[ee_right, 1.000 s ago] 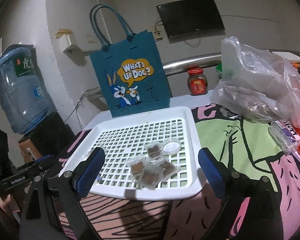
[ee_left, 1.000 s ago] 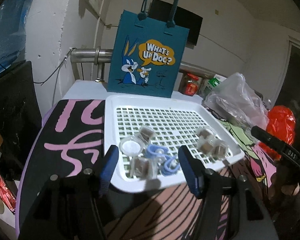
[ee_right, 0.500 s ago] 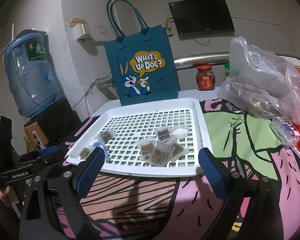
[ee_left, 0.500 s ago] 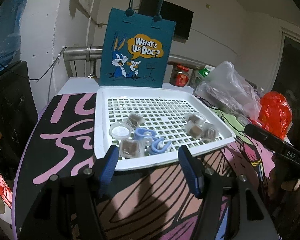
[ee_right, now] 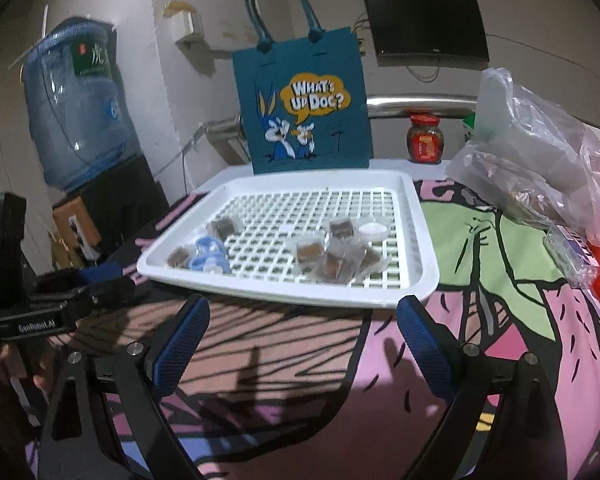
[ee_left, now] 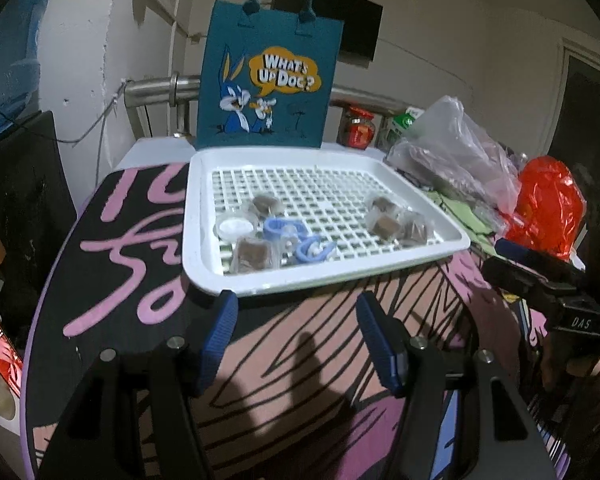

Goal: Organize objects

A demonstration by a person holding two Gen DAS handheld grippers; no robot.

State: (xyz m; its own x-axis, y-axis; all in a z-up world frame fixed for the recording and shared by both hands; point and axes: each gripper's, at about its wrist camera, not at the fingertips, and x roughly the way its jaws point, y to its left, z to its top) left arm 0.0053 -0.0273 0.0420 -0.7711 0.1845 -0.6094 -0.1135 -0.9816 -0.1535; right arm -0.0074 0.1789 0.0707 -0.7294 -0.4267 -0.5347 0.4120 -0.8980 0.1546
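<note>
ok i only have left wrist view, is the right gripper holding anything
observer: no, the right gripper has its jaws wide open and empty, just short of the near rim of the white plastic grid tray
operator: and whats that blue sliver at my far left
observer: a big blue water jug with a green label, on a dark stand to the left of the teal cartoon tote bag

White grid tray (ee_left: 204,200), teal bag (ee_left: 268,40)
</note>
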